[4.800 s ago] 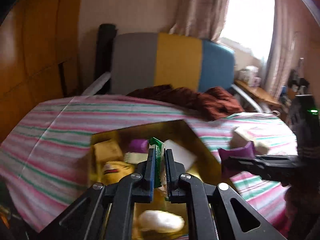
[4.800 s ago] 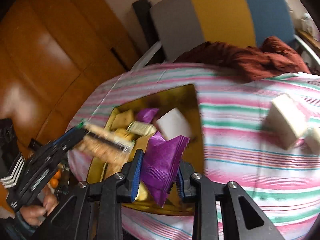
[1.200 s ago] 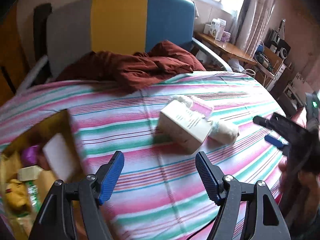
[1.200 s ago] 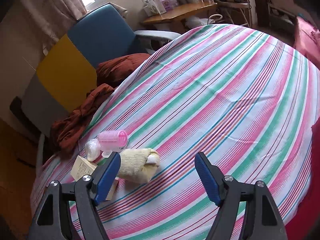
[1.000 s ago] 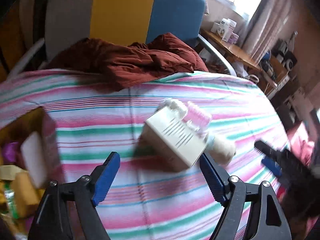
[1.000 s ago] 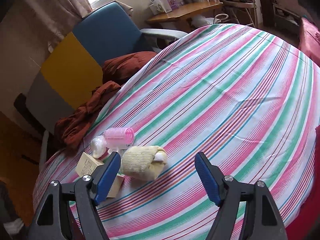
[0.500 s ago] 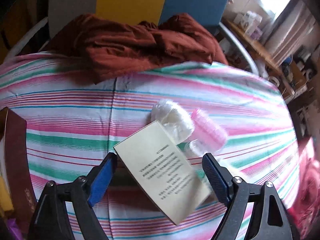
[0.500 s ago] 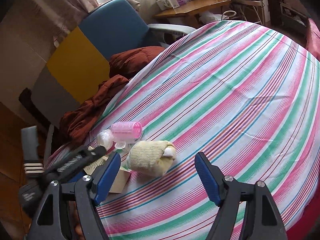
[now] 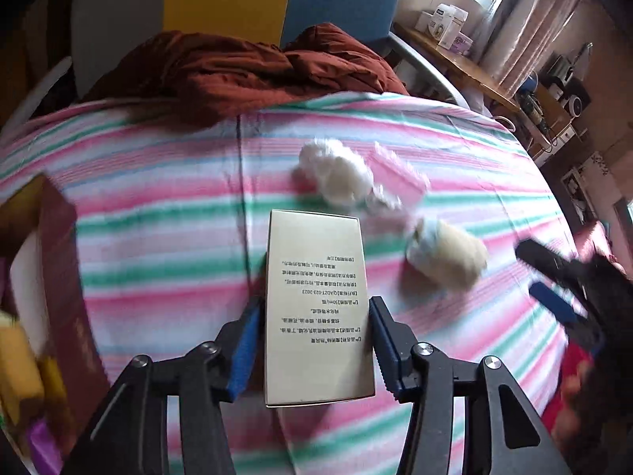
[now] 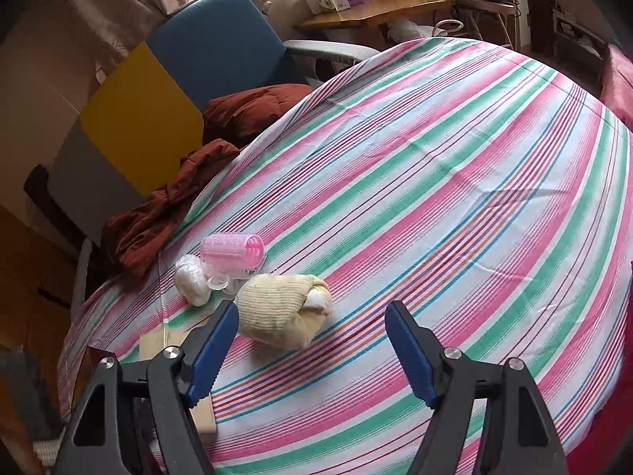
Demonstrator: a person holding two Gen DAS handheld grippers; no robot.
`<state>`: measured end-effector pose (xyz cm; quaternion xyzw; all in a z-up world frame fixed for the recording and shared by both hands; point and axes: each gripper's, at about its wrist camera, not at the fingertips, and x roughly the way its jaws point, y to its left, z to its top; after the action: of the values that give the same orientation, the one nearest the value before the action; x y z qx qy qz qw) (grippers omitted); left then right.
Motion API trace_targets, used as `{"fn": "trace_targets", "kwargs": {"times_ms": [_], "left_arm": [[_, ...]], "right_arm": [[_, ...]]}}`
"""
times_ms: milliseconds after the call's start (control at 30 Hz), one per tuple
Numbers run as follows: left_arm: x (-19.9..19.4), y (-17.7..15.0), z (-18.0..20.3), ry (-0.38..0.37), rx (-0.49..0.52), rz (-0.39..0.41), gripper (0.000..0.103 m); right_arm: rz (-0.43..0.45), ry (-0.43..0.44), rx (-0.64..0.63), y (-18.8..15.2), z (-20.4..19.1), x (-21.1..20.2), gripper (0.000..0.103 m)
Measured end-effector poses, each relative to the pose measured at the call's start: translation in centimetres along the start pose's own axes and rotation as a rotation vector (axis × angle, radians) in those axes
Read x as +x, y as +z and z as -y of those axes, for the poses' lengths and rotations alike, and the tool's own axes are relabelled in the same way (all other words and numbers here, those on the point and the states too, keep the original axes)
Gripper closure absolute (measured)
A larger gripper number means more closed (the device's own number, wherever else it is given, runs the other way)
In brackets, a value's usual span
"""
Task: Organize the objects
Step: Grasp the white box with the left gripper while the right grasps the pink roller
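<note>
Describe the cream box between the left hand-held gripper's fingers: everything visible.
The cream box is a slim rectangular carton, apparently smooth card, with a broad printed face of small dark text, upside down to the left wrist camera. It looks closed and undented, lying flat on the striped tablecloth, long axis pointing away. The left hand-held gripper straddles its near half; the jaws have just been closing, blue pads at or nearly against its long sides. Contact is uncertain.
</note>
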<state>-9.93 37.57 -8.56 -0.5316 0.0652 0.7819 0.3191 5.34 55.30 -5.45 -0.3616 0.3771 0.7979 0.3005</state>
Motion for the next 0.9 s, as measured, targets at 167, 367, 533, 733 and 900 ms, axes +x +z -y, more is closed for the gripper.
{"fn": "trace_targets", "kwargs": {"times_ms": [167, 367, 533, 733, 900], "left_arm": [[-2.1, -4.0, 0.4, -0.003, 0.063, 0.019, 0.05], [-2.3, -4.4, 0.5, -0.013, 0.081, 0.023, 0.049], [-2.2, -3.9, -0.3, -0.045, 0.071, 0.01, 0.049], [-2.9, -4.6, -1.4, -0.067, 0.053, 0.033, 0.05], [-3.2, -5.3, -1.3, -0.052, 0.084, 0.056, 0.049]], "right_arm": [[-0.036, 0.035, -0.009, -0.1, -0.4, 0.6, 0.025], [-0.066, 0.064, -0.008, -0.4, -0.8, 1.1, 0.025], [-0.099, 0.113, -0.026, 0.5, -2.4, 1.9, 0.025], [-0.151, 0.097, -0.014, 3.0, -5.0, 5.6, 0.02], [-0.169, 0.068, 0.039, 4.6, -6.8, 9.2, 0.019]]}}
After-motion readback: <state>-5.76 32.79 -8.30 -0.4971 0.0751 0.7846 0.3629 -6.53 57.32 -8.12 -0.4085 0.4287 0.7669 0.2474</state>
